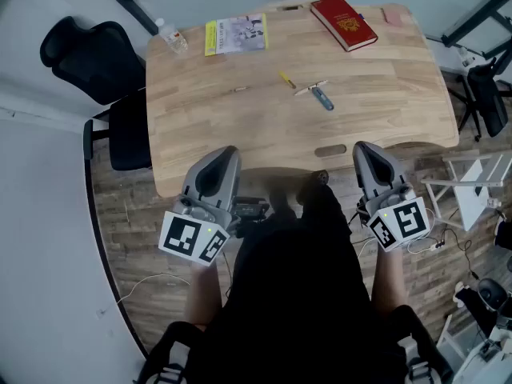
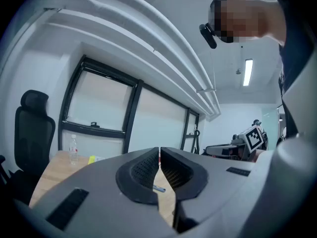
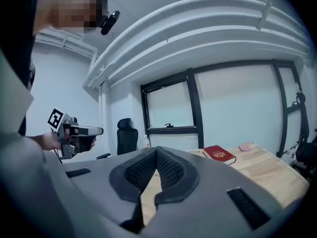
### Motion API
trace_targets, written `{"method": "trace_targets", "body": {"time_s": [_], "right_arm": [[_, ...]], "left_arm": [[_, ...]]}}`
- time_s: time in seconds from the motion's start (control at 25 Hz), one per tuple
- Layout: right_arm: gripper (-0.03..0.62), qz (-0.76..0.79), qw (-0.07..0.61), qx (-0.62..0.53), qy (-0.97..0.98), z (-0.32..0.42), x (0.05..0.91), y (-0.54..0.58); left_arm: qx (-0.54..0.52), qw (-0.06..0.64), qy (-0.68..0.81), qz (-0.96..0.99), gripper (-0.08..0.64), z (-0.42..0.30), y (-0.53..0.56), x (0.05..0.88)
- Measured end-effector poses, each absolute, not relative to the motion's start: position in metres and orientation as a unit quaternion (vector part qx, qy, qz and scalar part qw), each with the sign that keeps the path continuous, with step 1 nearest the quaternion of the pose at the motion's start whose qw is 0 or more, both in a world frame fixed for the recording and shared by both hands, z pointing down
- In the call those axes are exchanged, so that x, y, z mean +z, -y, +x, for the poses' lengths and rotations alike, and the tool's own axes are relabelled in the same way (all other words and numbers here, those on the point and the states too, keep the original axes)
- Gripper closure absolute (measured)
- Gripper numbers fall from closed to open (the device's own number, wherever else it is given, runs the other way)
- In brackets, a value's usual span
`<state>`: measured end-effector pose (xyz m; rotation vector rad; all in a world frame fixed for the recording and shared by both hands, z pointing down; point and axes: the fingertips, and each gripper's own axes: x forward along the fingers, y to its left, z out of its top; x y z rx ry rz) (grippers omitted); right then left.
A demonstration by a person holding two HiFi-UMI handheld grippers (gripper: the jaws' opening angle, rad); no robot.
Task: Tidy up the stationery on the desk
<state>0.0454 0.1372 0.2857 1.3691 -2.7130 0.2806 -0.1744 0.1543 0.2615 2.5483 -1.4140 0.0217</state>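
Note:
On the wooden desk [image 1: 240, 126] lie a red book [image 1: 343, 22] at the far right, a yellow-edged booklet [image 1: 235, 34] at the far left, a pink eraser [image 1: 393, 16], a small yellow pen [image 1: 286, 79], a blue pen [image 1: 322, 98] beside a white one [image 1: 310, 89], and a thin pencil [image 1: 239, 90]. My left gripper [image 1: 227, 152] and right gripper [image 1: 360, 148] hover at the desk's near edge, both shut and empty. In the right gripper view the red book [image 3: 219, 153] shows past the closed jaws. The left gripper view catches the blue pen [image 2: 159, 188] under the jaws.
A clear water bottle [image 1: 171, 38] stands at the desk's far left corner. A black office chair [image 1: 100, 62] sits left of the desk. White racks and cables [image 1: 472, 190] crowd the floor at the right. A slot [image 1: 330, 150] is cut near the desk's front edge.

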Motion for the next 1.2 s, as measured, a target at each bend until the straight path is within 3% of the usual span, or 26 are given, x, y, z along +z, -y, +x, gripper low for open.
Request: {"method": "trace_targets", "body": {"time_s": [0.64,1.2], "right_arm": [[0.572,0.438,0.031,0.111,0.891,0.041,0.283,-0.134],[0.571,0.459,0.062,0.136,0.876,0.061,0.309,-0.112]], "left_arm": [[0.016,0.116,0.45,0.885,0.522,-0.147,-0.151,0.264],[0.022,0.139,0.451,0.881,0.522,-0.136,-0.132,0.276]]}}
